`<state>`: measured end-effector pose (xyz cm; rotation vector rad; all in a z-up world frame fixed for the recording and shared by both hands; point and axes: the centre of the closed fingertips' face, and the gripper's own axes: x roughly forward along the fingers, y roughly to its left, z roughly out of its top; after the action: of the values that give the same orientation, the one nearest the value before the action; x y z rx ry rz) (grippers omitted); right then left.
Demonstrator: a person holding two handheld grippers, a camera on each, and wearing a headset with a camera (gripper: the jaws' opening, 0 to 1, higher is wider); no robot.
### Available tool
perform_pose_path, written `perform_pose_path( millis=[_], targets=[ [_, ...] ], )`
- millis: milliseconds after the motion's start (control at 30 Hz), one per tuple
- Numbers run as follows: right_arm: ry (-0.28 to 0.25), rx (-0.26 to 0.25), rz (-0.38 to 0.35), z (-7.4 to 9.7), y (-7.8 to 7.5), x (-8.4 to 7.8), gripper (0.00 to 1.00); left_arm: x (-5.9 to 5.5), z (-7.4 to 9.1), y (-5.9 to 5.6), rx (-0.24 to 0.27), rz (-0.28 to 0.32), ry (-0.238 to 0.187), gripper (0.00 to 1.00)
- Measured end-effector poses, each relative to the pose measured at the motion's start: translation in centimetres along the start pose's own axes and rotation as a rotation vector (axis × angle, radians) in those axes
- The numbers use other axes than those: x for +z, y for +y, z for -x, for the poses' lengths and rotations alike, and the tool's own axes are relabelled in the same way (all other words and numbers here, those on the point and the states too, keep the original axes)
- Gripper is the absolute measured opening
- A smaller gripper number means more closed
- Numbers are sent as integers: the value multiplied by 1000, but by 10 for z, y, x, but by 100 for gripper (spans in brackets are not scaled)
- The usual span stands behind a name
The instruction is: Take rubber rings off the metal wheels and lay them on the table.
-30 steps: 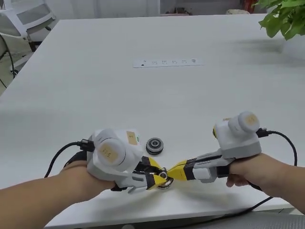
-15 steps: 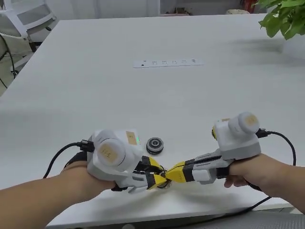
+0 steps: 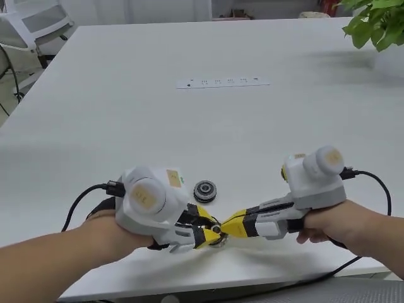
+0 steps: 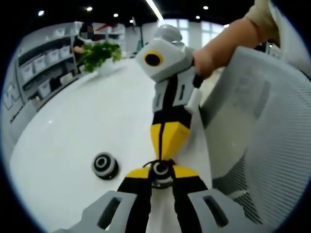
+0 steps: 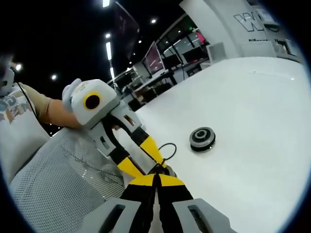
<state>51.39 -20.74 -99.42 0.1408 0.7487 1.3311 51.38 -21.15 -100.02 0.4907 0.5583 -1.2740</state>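
Recorded no legible writing on the task items. Noted large wall lettering (image 5: 248, 20) beginning with a W in the right gripper view, remainder unreadable. Noted a pale sticker on the housing of the left gripper (image 3: 211, 232), too small to read. Found the left gripper's jaws clamped on a metal wheel (image 4: 160, 171) at the near edge of the bench (image 3: 126, 95), hub face turned toward that gripper's own camera. Found the right gripper (image 3: 226, 227) tip to tip with the left, jaws pressed together on a thin black rubber ring (image 5: 168, 144) standing out from that wheel as a loop. Logged a second wheel (image 3: 204, 190) lying flat just beyond, axis upright, black ring on its rim. Logged a power strip (image 3: 222, 82) far across the bench, markings illegible.
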Motion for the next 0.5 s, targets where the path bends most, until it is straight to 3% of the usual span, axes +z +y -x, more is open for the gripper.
perform_pose_path(
  millis=[300, 500],
  targets=[
    [-12, 7, 6, 2, 2, 4, 0, 6, 11, -5, -36, 4, -12, 26],
    [-21, 14, 12, 3, 9, 9, 0, 16, 24, -4, -26, 27, -54, 31]
  ],
)
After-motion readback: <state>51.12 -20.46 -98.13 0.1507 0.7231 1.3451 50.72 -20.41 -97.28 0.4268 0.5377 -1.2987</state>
